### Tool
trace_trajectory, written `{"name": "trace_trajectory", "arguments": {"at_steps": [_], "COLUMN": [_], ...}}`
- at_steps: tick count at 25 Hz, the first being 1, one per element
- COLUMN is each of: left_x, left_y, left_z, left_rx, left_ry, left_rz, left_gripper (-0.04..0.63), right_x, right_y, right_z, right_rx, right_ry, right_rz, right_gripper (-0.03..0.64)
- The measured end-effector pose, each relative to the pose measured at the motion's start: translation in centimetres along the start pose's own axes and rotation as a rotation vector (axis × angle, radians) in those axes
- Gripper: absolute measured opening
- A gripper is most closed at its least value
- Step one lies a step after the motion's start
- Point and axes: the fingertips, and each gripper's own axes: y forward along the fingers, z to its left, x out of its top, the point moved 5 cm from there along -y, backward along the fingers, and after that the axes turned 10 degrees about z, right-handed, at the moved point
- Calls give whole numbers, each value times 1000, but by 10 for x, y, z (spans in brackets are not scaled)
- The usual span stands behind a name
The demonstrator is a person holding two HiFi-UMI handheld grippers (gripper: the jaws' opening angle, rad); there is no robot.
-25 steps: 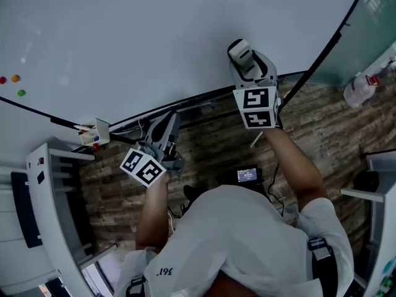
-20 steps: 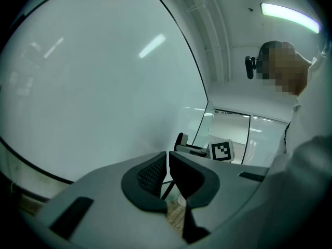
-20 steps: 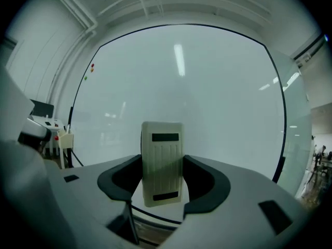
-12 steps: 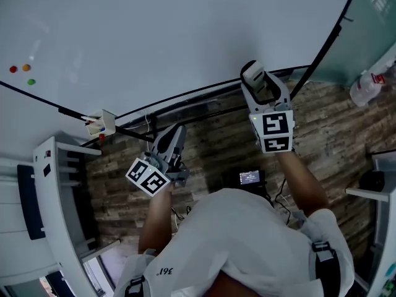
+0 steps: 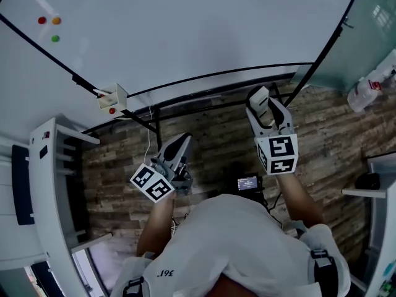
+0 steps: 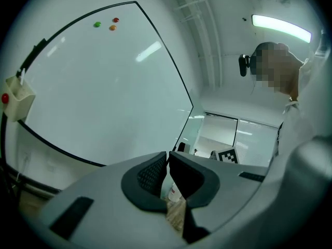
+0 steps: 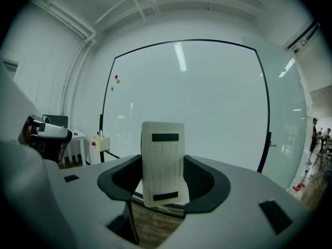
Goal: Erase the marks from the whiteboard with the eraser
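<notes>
Holding the eraser (image 7: 163, 160) clamped between its jaws, the right tool (image 5: 267, 107) hangs low in front of the whiteboard (image 5: 204, 30), below the board's bottom edge and over the wooden floor (image 5: 210, 147). The eraser is a white block. It stands upright in the grip, with its long axis running out along the jaws towards the board. It does not touch the board; there is clear space between them.

The left tool (image 6: 167, 162) is clenched with its jaws almost together and nothing between them. It sits lower and further from the board than the right one, so the right hand is the nearer of the two and the one carrying the task's thing.

The board lies ahead of and above the eraser. No view shows any pen marks on its surface, which looks plain and clean apart from reflections of the ceiling lights. Three small coloured magnets (image 5: 55, 21) sit near its upper left corner, well away from the right tool, and a small holder box (image 5: 113, 96) hangs on the frame at the lower left.

Going by this, the wiping may already be finished, or any remaining marks are too faint to see. Any further stroke would need the right tool to lift and reach forward to press the eraser flat against the board.
</notes>
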Motion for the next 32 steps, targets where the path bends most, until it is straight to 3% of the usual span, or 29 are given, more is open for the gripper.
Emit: {"name": "trace_trajectory", "arguments": {"at_steps": [6,13,21,32], "left_x": [-28,-49,-48,-58], "left_y": [-54,-83,-84,-46], "left_z": [-16,-37,-49,-73], "left_rx": [-17,-71,-60,-21], "left_ry": [-22,-31,-24,-59], "left_rz": [11,29,7,-9], "left_gripper": [8,7,6,7], "right_x": [-28,-48,-56,-63], "right_y": [-39,-82,-99,-98], "right_z": [55,88,75,40], "right_rx": [27,32,41,132], "right_ry": [18,34,57,59], "right_rz": [26,45,55,98], "right_gripper": [259,259,259,259]}}
